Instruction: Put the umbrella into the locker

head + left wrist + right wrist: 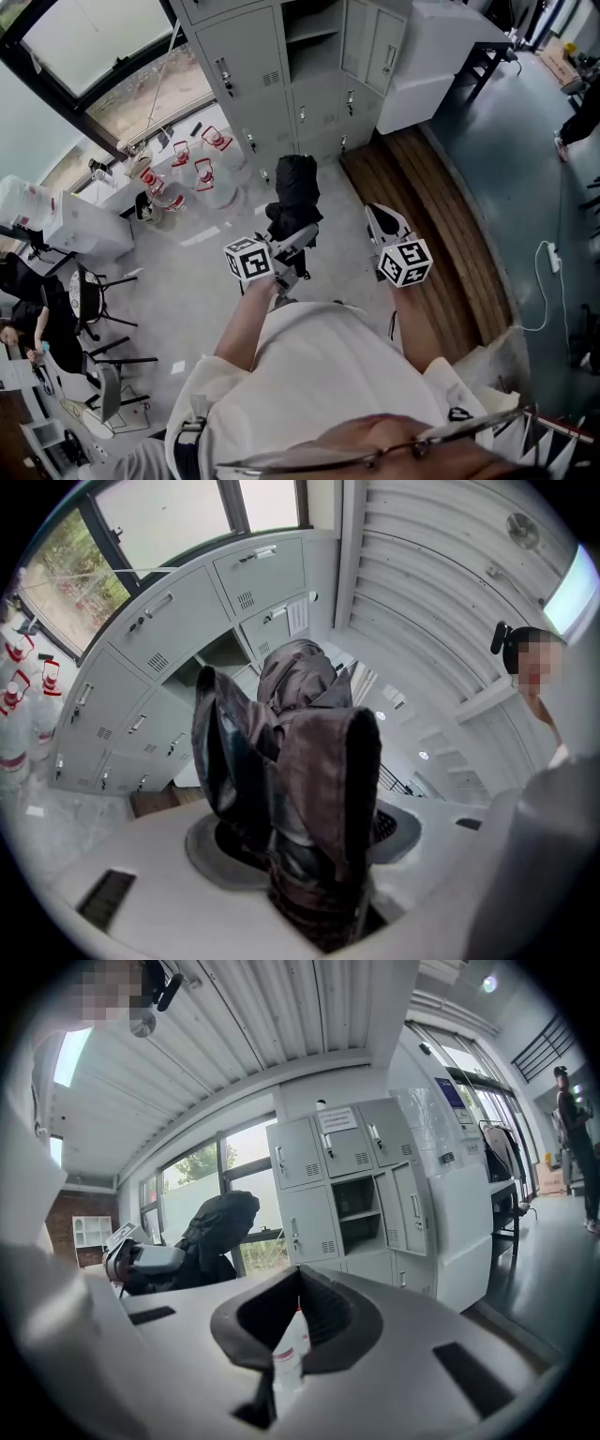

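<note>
A folded black umbrella (293, 192) sticks out forward from my left gripper (289, 242), which is shut on its lower end. In the left gripper view the umbrella's (300, 752) dark folds fill the space between the jaws of the left gripper (309, 841) and hide the pads. The grey locker bank (253, 66) stands ahead, with one compartment (314, 42) open; the same open compartment (361, 1213) shows in the right gripper view. My right gripper (386, 225) is level beside the left, to the right of the umbrella. The right gripper's (298, 1274) jaws meet at the tips, with nothing held.
Several water bottles with red handles (202, 159) stand on the floor left of the lockers. A white cabinet (441, 56) adjoins the lockers on the right, with a wooden platform (441, 206) in front. Chairs (94, 309) stand at the left. A person (572, 1147) stands far right.
</note>
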